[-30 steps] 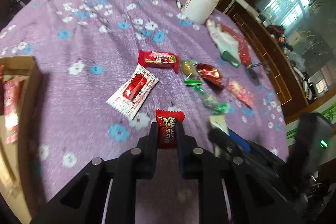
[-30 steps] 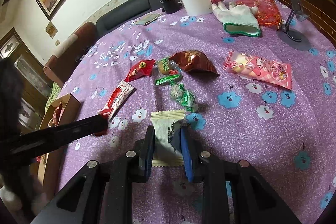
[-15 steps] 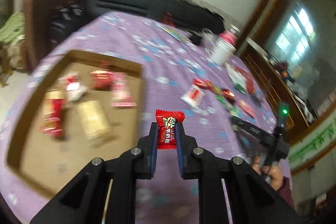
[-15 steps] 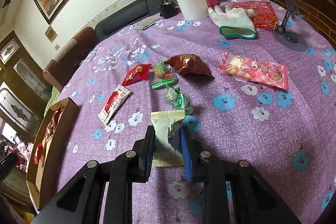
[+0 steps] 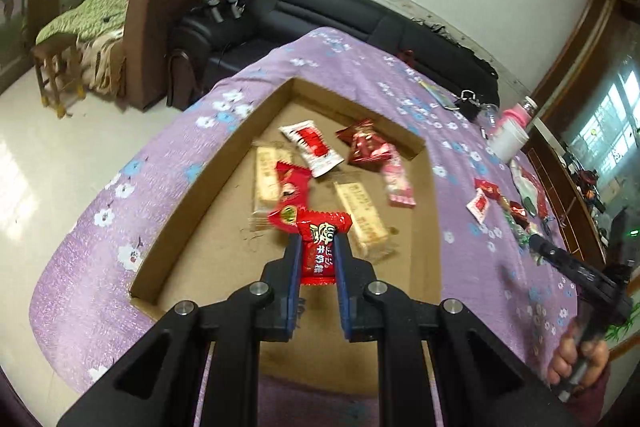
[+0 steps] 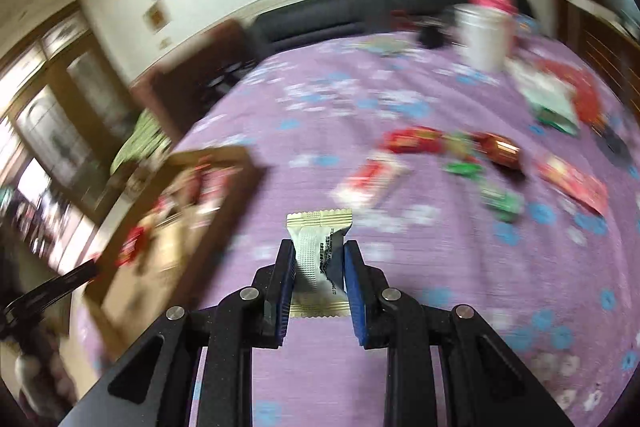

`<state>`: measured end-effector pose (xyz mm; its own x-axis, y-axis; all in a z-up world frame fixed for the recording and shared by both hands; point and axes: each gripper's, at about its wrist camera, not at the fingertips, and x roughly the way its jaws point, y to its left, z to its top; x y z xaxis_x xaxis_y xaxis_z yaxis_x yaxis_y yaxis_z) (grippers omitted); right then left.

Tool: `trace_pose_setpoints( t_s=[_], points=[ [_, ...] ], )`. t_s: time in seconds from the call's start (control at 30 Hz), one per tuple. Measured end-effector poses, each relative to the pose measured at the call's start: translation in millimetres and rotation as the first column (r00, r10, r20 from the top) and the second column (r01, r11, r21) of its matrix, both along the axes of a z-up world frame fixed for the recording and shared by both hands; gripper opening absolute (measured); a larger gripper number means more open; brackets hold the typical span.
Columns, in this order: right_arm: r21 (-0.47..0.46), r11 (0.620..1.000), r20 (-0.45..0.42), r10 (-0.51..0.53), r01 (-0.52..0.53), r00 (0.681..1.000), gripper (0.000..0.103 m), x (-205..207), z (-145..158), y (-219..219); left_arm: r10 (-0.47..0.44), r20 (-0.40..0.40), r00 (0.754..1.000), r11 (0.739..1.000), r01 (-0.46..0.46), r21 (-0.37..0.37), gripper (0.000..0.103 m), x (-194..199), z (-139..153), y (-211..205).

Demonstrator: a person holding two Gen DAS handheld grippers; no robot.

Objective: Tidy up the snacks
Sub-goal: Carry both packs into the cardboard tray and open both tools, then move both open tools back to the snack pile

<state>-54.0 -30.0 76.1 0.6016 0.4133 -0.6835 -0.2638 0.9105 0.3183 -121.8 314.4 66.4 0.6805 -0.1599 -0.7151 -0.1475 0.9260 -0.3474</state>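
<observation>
The left claw [image 5: 316, 251] is clamped on a red candy packet [image 5: 319, 247], its blue pads pressing the wrapper's sides so that the crimped top stands clear above the fingertips. Beyond and below it lies the open cardboard box [image 5: 192, 195], resting on the purple flowered cloth of the worktop [image 5: 100, 219]. Inside the box, ahead of the claw, lie pale bar-shaped packets, a red-and-white sachet, a dark red wrapper and a pink one. Off to the claw's right, loose snacks are scattered on the cloth, and a hand [image 5: 576, 363] grips the other tool at the frame's lower right.

The right claw [image 6: 319, 269] is closed on a cream-and-white packet [image 6: 318, 251], held upright above the cloth. The box [image 6: 240, 195] sits to its left, blurred; the loose snacks [image 6: 460, 155] lie ahead and to the right.
</observation>
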Motion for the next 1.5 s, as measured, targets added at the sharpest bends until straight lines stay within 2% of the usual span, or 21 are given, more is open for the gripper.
trace_pose_setpoints(
  t_s=[0.13,0.4,0.47,0.53,0.57,0.67,0.73,0.87,1.03,1.13,1.17,1.2,1.23,1.3,1.4,1.5],
  points=[
    [-0.013,0.987,-0.022,0.159,-0.159,0.987,0.027,-2.4,5.8,72.4,0.004,-0.026,1.0,1.0,-0.004,0.003,0.015,5.3,-11.0,4.1],
    [-0.059,0.944,-0.097,0.319,-0.325,0.943,0.027,-2.5,-19.9,172.5,0.022,-0.061,0.998,0.999,-0.02,0.036,0.016,15.0,-23.4,10.3],
    [-0.074,0.935,-0.121,0.337,-0.347,0.934,0.027,-2.1,-31.0,189.5,0.018,-0.049,0.999,1.0,-0.017,0.026,0.027,12.1,-21.8,11.8],
    [-0.096,0.931,-0.137,0.337,-0.352,0.931,0.027,1.5,-40.4,201.1,0.028,-0.036,0.999,0.999,-0.028,0.016,0.059,7.2,-18.5,15.7],
    [-0.109,0.929,-0.141,0.338,-0.354,0.931,0.027,3.0,-44.9,205.9,0.037,-0.019,0.999,0.999,-0.037,0.011,0.063,3.0,-15.0,18.0],
    [-0.137,0.922,-0.129,0.345,-0.362,0.93,0.028,0.6,-50.2,216.3,0.04,0.014,0.999,0.999,-0.04,0.001,0.066,-5.6,-6.0,22.5],
    [-0.146,0.917,-0.116,0.357,-0.372,0.927,0.029,-2.0,-48.5,218.4,0.053,0.036,0.998,0.999,-0.053,-0.002,0.072,-11.2,0.1,25.4],
    [-0.151,0.917,-0.087,0.361,-0.37,0.929,0.033,-9.1,-42.5,218.5,0.093,0.089,0.992,0.995,-0.096,0.028,0.074,-21.5,12.1,27.7],
    [-0.163,0.927,-0.026,0.339,-0.338,0.94,0.034,-22.4,-29.9,204.5,0.134,0.15,0.98,0.981,-0.152,0.117,0.077,-33.8,25.1,21.7],
    [-0.158,0.939,0.011,0.312,-0.307,0.95,0.042,-28.6,-20.0,192.4,0.156,0.187,0.97,0.958,-0.195,0.211,0.081,-40.6,34.3,11.0],
    [-0.15,0.944,0.025,0.299,-0.292,0.954,0.047,-31.4,-16.5,184.9,0.174,0.207,0.963,0.941,-0.225,0.254,0.085,-43.5,37.9,6.1],
    [-0.147,0.949,0.037,0.287,-0.279,0.957,0.051,-33.3,-13.9,178.7,0.192,0.235,0.953,0.919,-0.259,0.297,0.093,-47.1,41.9,1.0],
    [-0.146,0.953,0.049,0.274,-0.265,0.96,0.051,-35.6,-11.6,171.4,0.204,0.255,0.945,0.903,-0.282,0.323,0.099,-49.2,44.8,-2.4],
    [-0.153,0.959,0.071,0.25,-0.237,0.966,0.052,-41.4,-8.0,155.3,0.216,0.309,0.926,0.87,-0.326,0.37,0.101,-55.9,53.2,-13.0],
    [-0.172,0.962,0.085,0.228,-0.211,0.97,0.053,-48.9,-6.2,137.4,0.196,0.331,0.923,0.868,-0.321,0.38,0.103,-59.7,60.9,-23.7],
    [-0.17,0.967,0.08,0.207,-0.191,0.975,0.055,-53.8,-7.7,118.5,0.17,0.299,0.939,0.863,-0.288,0.414,0.103,-55.4,63.1,-39.7]
  ],
)
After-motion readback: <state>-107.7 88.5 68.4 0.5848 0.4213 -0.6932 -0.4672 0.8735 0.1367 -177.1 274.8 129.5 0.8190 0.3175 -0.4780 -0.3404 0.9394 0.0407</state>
